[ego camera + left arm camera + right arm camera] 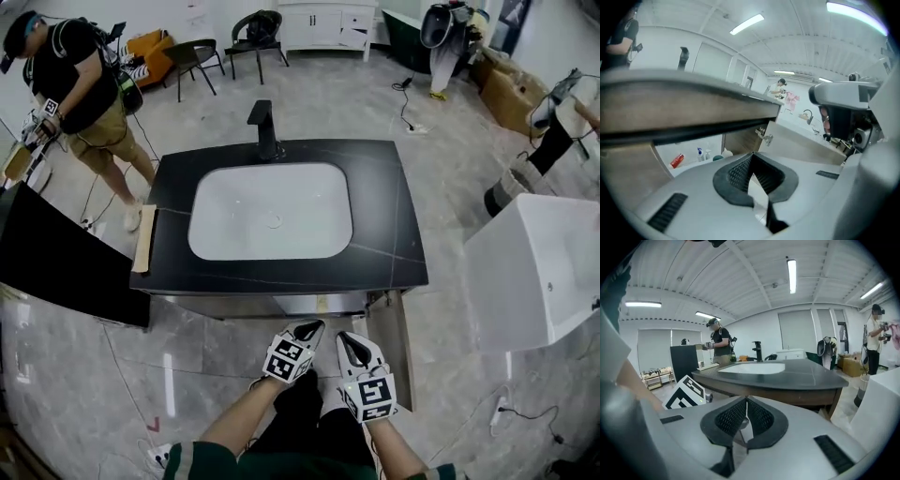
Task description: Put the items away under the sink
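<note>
Left tool (311,328) and right tool (347,339) both closed, empty; spray bottles (700,153) stand under sink (216,202), so stowing looks finished; next likely push cabinet door (401,337) shut.

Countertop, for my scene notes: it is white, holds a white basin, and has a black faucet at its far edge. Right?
Not quite: the countertop is black, as the head view shows. The white basin and black faucet are as you say.

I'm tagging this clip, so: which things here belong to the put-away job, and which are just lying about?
Job: sink cabinet, its open door, red can and spray bottle inside.
Lying about: black chair, cardboard box, white tub, black panel.
</note>
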`<state>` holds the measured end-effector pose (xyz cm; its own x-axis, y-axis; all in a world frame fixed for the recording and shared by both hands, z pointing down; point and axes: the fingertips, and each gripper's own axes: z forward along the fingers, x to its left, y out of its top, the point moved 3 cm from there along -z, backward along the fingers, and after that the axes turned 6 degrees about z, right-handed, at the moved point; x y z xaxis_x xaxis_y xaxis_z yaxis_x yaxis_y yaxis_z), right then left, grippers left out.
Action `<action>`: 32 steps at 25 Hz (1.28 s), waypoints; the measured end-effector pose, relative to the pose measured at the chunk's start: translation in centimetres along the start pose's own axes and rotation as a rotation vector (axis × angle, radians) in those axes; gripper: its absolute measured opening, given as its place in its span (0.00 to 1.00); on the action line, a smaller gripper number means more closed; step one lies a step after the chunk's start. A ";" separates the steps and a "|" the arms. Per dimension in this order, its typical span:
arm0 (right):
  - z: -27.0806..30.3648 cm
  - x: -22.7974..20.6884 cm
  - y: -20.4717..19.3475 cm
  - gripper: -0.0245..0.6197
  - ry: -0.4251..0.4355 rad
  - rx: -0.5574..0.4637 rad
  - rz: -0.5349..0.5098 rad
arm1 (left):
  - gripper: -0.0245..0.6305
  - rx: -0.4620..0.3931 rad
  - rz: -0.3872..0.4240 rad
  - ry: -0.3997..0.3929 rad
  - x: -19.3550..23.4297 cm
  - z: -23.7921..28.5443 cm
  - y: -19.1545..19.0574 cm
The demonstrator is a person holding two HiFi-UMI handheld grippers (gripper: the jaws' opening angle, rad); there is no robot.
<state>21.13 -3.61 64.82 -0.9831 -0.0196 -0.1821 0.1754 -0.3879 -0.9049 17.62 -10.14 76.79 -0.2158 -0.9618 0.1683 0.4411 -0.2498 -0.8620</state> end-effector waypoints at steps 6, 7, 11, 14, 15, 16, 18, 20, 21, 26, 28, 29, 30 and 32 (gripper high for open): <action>-6.9 2.6 10.1 0.10 0.008 -0.003 -0.009 | 0.05 -0.039 -0.026 0.043 -3.4 -8.3 10.1; -8.1 3.2 11.5 0.10 0.014 -0.009 -0.011 | 0.05 -0.051 -0.036 0.057 -4.2 -9.6 11.5; -12.6 5.7 15.0 0.10 0.035 -0.022 -0.022 | 0.05 -0.068 -0.030 0.088 -7.5 -14.2 15.0; -16.0 6.6 16.6 0.10 0.041 -0.023 -0.031 | 0.05 -0.104 -0.023 0.115 -9.6 -17.4 17.7; -17.1 6.8 17.0 0.10 0.045 -0.024 -0.032 | 0.05 -0.114 -0.014 0.121 -10.3 -18.4 18.5; -18.0 7.0 17.3 0.10 0.049 -0.027 -0.030 | 0.05 -0.121 -0.005 0.127 -10.8 -19.3 19.2; -19.4 7.2 17.6 0.10 0.057 -0.029 -0.018 | 0.05 -0.130 -0.004 0.139 -11.3 -20.8 20.1; -20.3 7.4 18.1 0.10 0.065 -0.030 -0.008 | 0.05 -0.127 0.000 0.155 -11.5 -21.8 20.5; -20.6 7.6 18.4 0.10 0.067 -0.036 -0.007 | 0.05 -0.123 0.011 0.164 -11.5 -22.3 20.6; -20.5 9.6 20.2 0.10 0.078 -0.080 -0.002 | 0.05 -0.151 0.023 0.210 -10.0 -25.2 21.6; -20.0 10.5 20.4 0.10 0.089 -0.080 -0.003 | 0.05 -0.166 0.009 0.229 -8.8 -26.5 21.7; -19.7 11.0 20.5 0.10 0.091 -0.078 -0.005 | 0.05 -0.169 0.009 0.234 -8.2 -27.1 21.8; -19.4 11.4 20.5 0.10 0.090 -0.075 -0.008 | 0.05 -0.169 0.012 0.237 -7.6 -27.6 21.7; -18.7 12.2 20.6 0.10 0.091 -0.072 -0.010 | 0.05 -0.168 0.018 0.244 -6.6 -28.6 21.5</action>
<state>13.78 5.35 36.76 -0.9765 0.0689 -0.2041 0.1721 -0.3204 -0.9315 3.64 -6.01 43.44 -0.4210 -0.9057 0.0502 0.3003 -0.1914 -0.9344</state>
